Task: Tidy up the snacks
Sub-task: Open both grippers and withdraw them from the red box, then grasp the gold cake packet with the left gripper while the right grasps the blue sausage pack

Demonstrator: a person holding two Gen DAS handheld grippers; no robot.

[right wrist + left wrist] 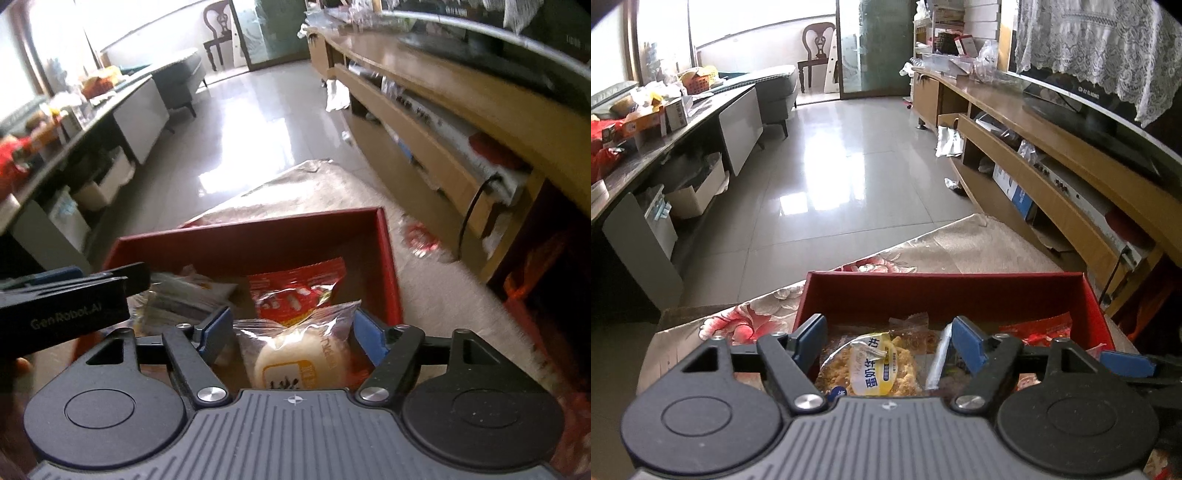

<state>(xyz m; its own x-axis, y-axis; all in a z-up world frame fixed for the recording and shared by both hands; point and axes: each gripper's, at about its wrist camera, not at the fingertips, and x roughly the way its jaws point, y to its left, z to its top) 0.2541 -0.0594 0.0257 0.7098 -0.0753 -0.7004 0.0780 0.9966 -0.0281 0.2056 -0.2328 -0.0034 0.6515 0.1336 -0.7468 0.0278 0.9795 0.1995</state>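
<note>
Two grippers are working over one red box (388, 258), which is sitting on a floral cloth (738, 317) so that loose snacks can be gathered in one place. Left gripper (888, 343) is hanging above the box's near left part with its jaws spread wide around a round crumbly cake (868, 369) in clear wrap; whether the pads are touching the wrap cannot be told. Right gripper (291, 332) is hovering at the box's near right part, jaws spread on either side of a pale bun (295, 362) in clear wrap, apparently not squeezing it. A red packet (295, 291) is lying beyond the bun inside the box. Judgement: both snacks are being set down or released, side by side, to fill the box evenly.
</note>
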